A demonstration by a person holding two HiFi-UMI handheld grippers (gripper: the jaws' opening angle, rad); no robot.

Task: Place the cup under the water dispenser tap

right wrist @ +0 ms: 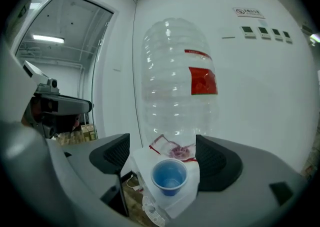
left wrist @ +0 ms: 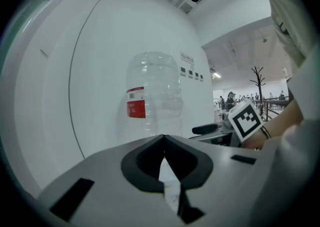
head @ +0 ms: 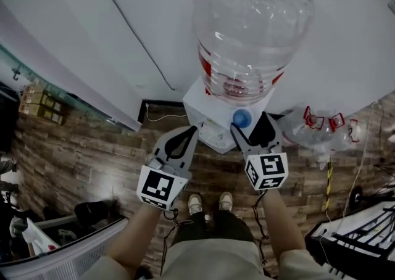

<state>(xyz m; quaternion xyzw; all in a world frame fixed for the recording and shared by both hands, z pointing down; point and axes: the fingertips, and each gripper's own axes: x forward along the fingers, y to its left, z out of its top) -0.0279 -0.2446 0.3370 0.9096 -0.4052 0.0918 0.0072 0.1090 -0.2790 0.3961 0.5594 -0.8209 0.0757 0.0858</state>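
A small blue cup [head: 242, 117] stands upright on the white water dispenser [head: 200, 106], just in front of the big clear bottle [head: 250, 26] mounted on top. My right gripper [head: 252, 127] is open around it. In the right gripper view the cup [right wrist: 169, 176] sits between the two wide-apart dark pads [right wrist: 116, 154], touching neither. My left gripper [head: 192, 129] is shut and empty, level with the dispenser's left side; in its own view the tips of the left gripper [left wrist: 163, 141] meet in front of the bottle [left wrist: 152, 93]. No tap shows clearly.
Empty clear bottles with red handles [head: 316, 126] lie on the wooden floor [head: 80, 155] right of the dispenser. A white wall [head: 92, 20] rises behind. A black cable [head: 163, 109] runs by the wall base. My shoes [head: 210, 201] are just below the grippers.
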